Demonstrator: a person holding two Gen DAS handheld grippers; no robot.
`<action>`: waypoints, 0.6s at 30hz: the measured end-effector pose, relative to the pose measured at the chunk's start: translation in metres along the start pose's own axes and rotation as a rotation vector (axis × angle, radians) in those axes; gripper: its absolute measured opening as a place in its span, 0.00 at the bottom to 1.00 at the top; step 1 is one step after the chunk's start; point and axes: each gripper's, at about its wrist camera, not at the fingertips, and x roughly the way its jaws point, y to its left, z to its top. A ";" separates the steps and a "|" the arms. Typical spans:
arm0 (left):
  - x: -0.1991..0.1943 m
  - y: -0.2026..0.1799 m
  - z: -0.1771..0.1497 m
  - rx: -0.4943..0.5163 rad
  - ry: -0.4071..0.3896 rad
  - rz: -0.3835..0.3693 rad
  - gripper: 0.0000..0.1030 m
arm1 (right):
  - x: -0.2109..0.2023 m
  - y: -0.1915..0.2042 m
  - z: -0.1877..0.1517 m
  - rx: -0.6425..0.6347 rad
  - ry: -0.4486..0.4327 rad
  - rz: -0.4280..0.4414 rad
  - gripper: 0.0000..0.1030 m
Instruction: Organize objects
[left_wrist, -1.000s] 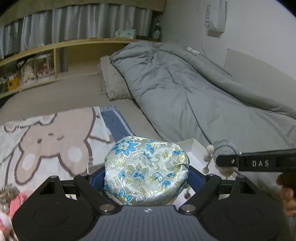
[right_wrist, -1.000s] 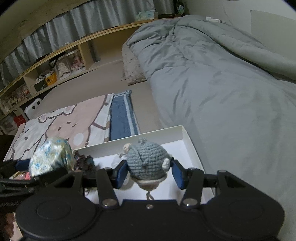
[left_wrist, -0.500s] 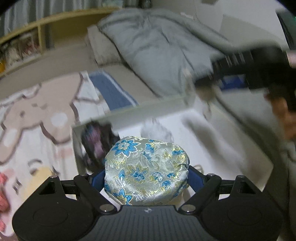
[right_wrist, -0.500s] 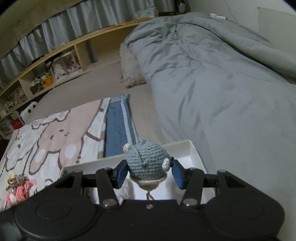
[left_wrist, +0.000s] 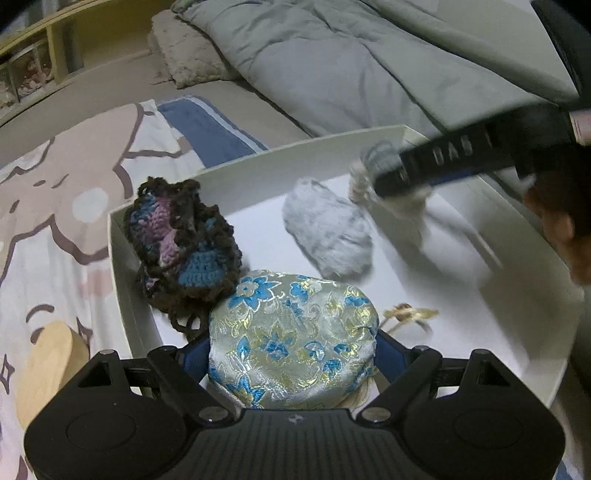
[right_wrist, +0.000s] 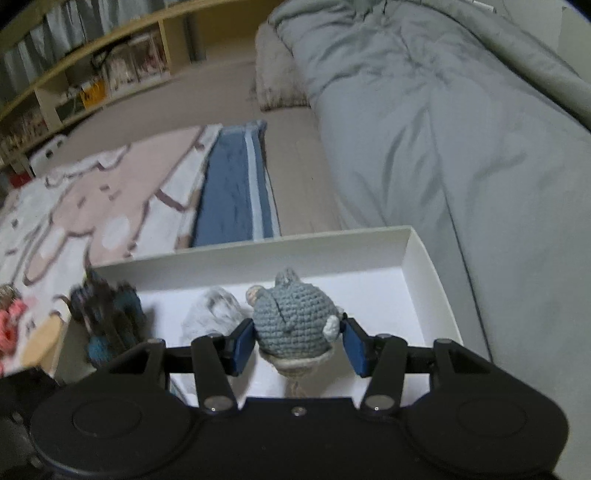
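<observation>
Over the white box | brocade pouch clamped by left gripper | crocheted grey toy clamped by right gripper

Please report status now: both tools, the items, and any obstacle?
Left tool shut on brocade pouch, right tool shut on grey crochet toy. Both over white box. Nothing blocking.

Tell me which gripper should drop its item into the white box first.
Left, probably. The left gripper holds the brocade pouch low over the white box floor, beside the dark crochet piece. The right gripper and its grey crochet toy look higher.
</observation>
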 end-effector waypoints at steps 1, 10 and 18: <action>0.001 0.001 0.002 -0.001 -0.005 0.005 0.85 | 0.002 0.000 0.000 0.000 0.003 -0.003 0.51; -0.001 0.004 0.006 -0.005 -0.020 -0.026 0.89 | 0.012 0.001 0.004 0.028 0.036 -0.018 0.54; -0.019 0.003 0.008 0.010 -0.037 -0.026 0.93 | -0.011 -0.004 -0.004 0.073 0.030 -0.021 0.69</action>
